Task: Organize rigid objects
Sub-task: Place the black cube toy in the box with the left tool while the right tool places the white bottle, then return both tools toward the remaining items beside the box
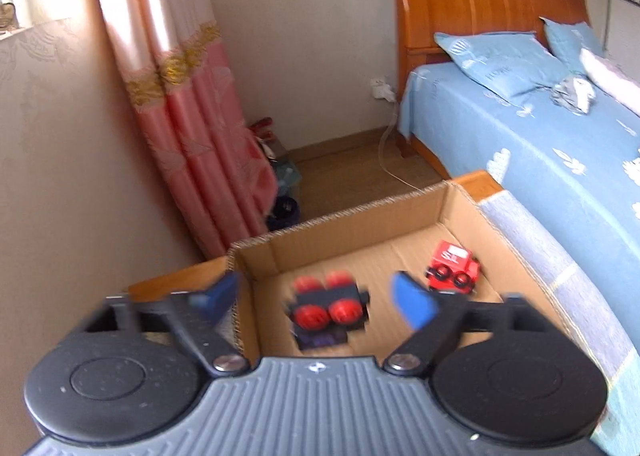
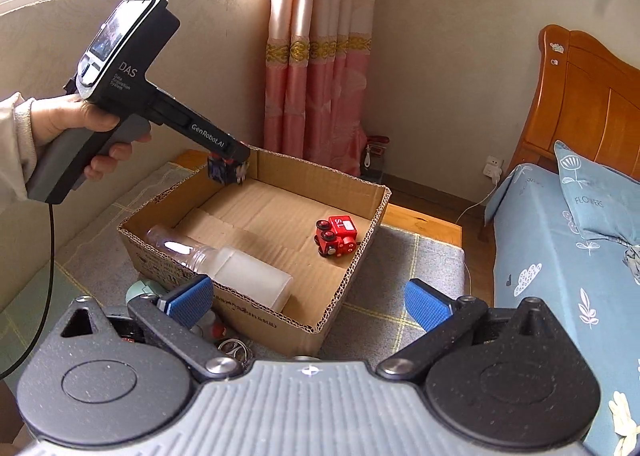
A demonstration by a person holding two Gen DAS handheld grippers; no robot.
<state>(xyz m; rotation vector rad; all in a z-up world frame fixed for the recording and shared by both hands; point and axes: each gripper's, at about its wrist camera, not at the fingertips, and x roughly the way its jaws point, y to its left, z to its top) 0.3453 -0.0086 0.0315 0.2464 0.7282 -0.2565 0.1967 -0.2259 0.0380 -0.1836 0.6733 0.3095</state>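
Note:
An open cardboard box (image 2: pixel 352 268) stands on a checked cloth; its far wall shows in the left wrist view (image 1: pixel 340 232). Inside lie a red toy truck (image 2: pixel 337 236), also in the left wrist view (image 1: pixel 453 266), and a clear plastic bottle (image 2: pixel 224 262). My left gripper (image 1: pixel 320 298) hovers over the box's far left corner (image 2: pixel 226 171) with its blue pads wide apart. A black toy car with red wheels (image 1: pixel 329 310) is blurred between and below them, free of the pads, and it shows under the gripper's tip (image 2: pixel 222 172). My right gripper (image 2: pixel 306 302) is open and empty at the box's near side.
A bed (image 2: pixel 560 256) with a blue sheet and a wooden headboard (image 2: pixel 588 103) lies to the right. A pink curtain (image 2: pixel 320 67) hangs behind the box. Small loose objects (image 2: pixel 224 340) lie on the cloth by the box's near left corner. A wall socket with a cable (image 2: pixel 494 167) is by the bed.

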